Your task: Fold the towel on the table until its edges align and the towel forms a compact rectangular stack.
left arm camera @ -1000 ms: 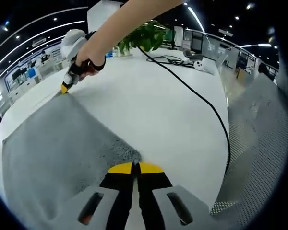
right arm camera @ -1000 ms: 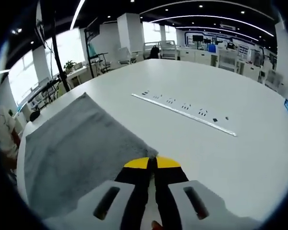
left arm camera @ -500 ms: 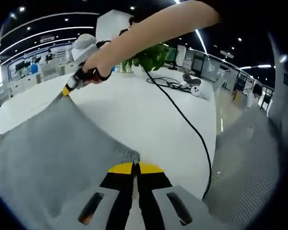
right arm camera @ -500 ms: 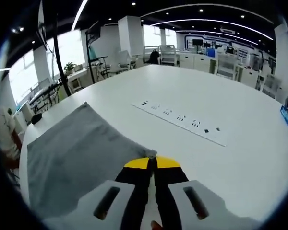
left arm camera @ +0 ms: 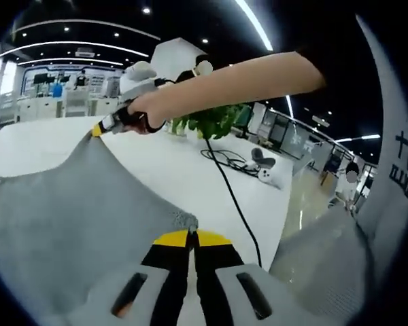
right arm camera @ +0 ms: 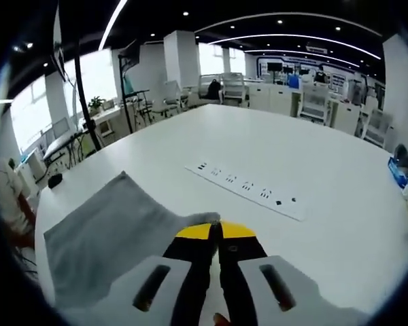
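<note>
A grey towel (left arm camera: 75, 210) hangs stretched above the white table (left arm camera: 183, 170), held by two corners. My left gripper (left arm camera: 192, 234) is shut on its near corner, yellow tips pinched together. In the left gripper view my right gripper (left arm camera: 98, 129), held by a person's hand, grips the far corner. In the right gripper view my right gripper (right arm camera: 214, 227) is shut on a corner of the towel (right arm camera: 102, 234), which slopes down to the left over the table (right arm camera: 313, 176).
A black cable (left arm camera: 234, 204) runs across the table to small devices (left arm camera: 262, 163) near a green plant (left arm camera: 214, 119). A white strip with sockets (right arm camera: 248, 190) lies flat mid-table. A person's sleeve (left arm camera: 387, 170) shows at right. Chairs and desks stand beyond.
Both grippers have risen with the towel's corners, so the towel's near edge has lifted off the table and hangs between them. Both stay shut.
</note>
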Action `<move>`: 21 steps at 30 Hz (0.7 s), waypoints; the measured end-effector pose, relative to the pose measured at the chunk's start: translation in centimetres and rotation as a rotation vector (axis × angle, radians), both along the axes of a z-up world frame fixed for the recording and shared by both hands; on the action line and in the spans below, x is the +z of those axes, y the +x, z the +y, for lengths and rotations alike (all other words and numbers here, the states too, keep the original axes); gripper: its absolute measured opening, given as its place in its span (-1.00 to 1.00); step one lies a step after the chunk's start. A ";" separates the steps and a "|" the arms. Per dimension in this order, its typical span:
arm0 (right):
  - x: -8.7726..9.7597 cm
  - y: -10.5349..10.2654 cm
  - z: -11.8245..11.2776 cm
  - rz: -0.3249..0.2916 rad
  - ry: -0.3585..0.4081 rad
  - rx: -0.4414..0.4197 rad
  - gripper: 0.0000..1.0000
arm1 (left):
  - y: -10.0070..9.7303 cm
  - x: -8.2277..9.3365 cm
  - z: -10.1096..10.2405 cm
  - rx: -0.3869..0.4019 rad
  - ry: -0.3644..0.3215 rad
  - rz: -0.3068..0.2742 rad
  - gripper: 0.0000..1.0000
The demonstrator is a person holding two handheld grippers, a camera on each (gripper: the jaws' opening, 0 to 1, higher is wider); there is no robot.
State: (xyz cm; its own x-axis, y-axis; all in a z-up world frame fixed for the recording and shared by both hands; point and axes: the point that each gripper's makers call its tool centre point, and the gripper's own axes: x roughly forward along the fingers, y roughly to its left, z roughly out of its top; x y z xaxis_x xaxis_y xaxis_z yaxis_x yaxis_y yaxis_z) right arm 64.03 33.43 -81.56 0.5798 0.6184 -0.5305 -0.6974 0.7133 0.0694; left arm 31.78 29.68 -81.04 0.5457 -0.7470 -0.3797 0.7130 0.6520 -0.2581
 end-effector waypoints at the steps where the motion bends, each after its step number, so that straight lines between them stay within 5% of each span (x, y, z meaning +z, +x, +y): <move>1: 0.0 0.1 0.0 -0.004 0.001 -0.001 -0.99 | 0.0 0.2 0.0 0.000 0.001 -0.008 -0.96; 14: 3.8 -0.4 1.5 -0.035 0.065 0.005 -0.99 | -0.4 3.8 1.8 0.098 -0.090 -0.034 -0.96; 21: 4.8 -0.6 3.5 -0.028 0.120 0.013 -0.99 | -0.9 4.9 5.1 0.208 -0.112 -0.033 -0.96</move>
